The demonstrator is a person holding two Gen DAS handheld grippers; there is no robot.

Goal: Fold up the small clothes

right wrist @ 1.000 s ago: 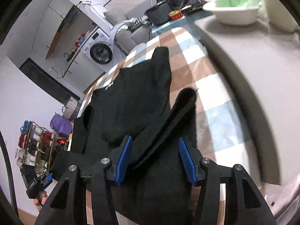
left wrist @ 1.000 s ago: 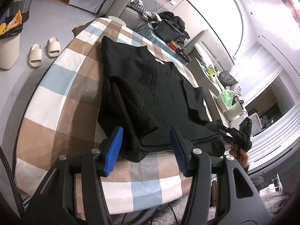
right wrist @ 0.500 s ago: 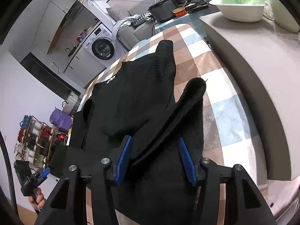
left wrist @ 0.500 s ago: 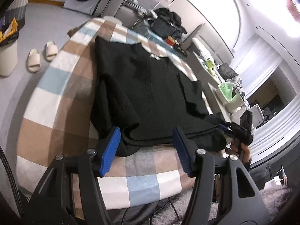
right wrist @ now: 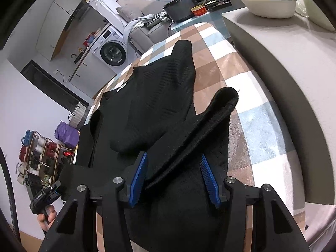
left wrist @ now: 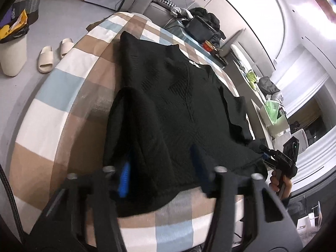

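Left gripper [left wrist: 160,173]: nearest the left wrist lens, jaws apart, blue pads [left wrist: 124,179] straddling the near hem of the garment; the frame is motion-blurred here, so contact between pads and cloth cannot be confirmed.

Right gripper [right wrist: 172,178]: jaws apart, blue pads [right wrist: 206,174] set either side of a raised fold of black fabric; the fold passes between them without being pinched. This gripper also shows at the right edge of the left wrist view, held in a hand [left wrist: 279,185].

Black knit sweater [left wrist: 178,109]: lies face up on the checked cloth, hem toward the grippers, collar with a white label at the far end. One sleeve [right wrist: 210,117] is folded across the body in a ridge rising from the right gripper toward the cloth's edge.

Checked cloth [left wrist: 63,79]: brown, white and pale-blue squares, covering the work surface under the sweater.

Slippers [left wrist: 53,55]: a cream pair on the floor, left of the cloth.

White bowl [right wrist: 271,5]: on the grey counter beyond the cloth.

Washing machine [right wrist: 111,50]: against the far wall.
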